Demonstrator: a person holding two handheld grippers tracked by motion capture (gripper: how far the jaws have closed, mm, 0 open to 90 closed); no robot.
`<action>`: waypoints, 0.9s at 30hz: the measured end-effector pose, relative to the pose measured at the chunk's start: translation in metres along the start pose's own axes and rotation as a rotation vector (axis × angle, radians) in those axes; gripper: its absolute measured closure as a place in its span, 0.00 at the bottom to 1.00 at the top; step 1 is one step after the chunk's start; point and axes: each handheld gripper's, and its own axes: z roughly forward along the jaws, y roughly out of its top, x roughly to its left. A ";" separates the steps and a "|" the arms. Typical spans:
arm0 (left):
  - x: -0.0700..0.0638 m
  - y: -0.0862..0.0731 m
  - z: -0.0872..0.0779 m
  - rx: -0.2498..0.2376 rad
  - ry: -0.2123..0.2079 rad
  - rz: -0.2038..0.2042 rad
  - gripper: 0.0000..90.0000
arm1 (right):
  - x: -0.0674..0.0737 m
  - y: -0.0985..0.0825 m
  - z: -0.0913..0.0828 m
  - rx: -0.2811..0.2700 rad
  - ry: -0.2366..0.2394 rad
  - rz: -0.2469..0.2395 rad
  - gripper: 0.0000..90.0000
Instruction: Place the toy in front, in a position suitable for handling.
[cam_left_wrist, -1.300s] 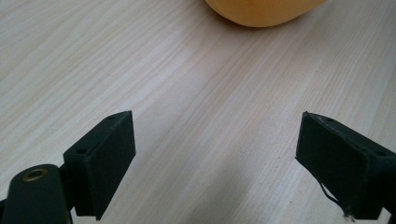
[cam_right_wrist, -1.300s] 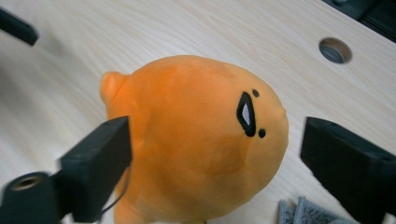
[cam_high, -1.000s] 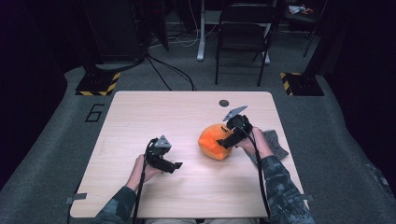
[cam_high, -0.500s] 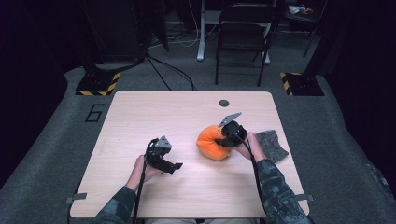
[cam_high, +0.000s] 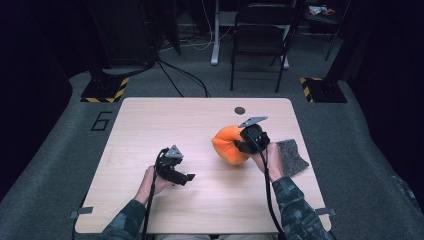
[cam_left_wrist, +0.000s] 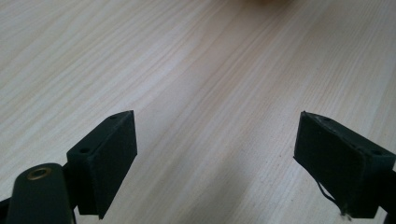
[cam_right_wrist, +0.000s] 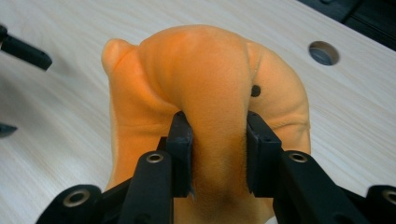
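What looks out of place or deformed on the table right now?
The orange plush toy is squeezed out of shape: the right hand-held gripper pinches a fold of it, so the fabric bulges around the jaws. A grey cloth lies crumpled at the table's right edge. Nothing looks spilled or broken.

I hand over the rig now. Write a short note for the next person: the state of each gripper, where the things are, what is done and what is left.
Right gripper: jaws have just closed and now pinch a fold of the orange plush toy; the toy seems to be lifting off the wooden table.
Left gripper: open, nothing between its jaws, held low over bare table at the person's left.
Other things: a grey cloth lies flat at the table's right edge, beside the right hand; a round hole is near the far edge.
Done: toy grasped.
Left: probably carrying the toy and setting it down; where, the views do not tell.
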 end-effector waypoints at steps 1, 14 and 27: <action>0.000 0.000 0.000 0.000 0.000 -0.001 0.14 | 0.000 0.001 -0.002 -0.001 -0.007 0.010 0.74; 0.000 0.000 0.001 0.002 0.005 -0.002 0.14 | 0.003 -0.009 0.008 -0.003 -0.085 0.194 0.70; 0.001 0.000 0.001 0.010 0.001 0.004 0.14 | 0.009 -0.024 0.040 0.038 -0.116 0.218 0.44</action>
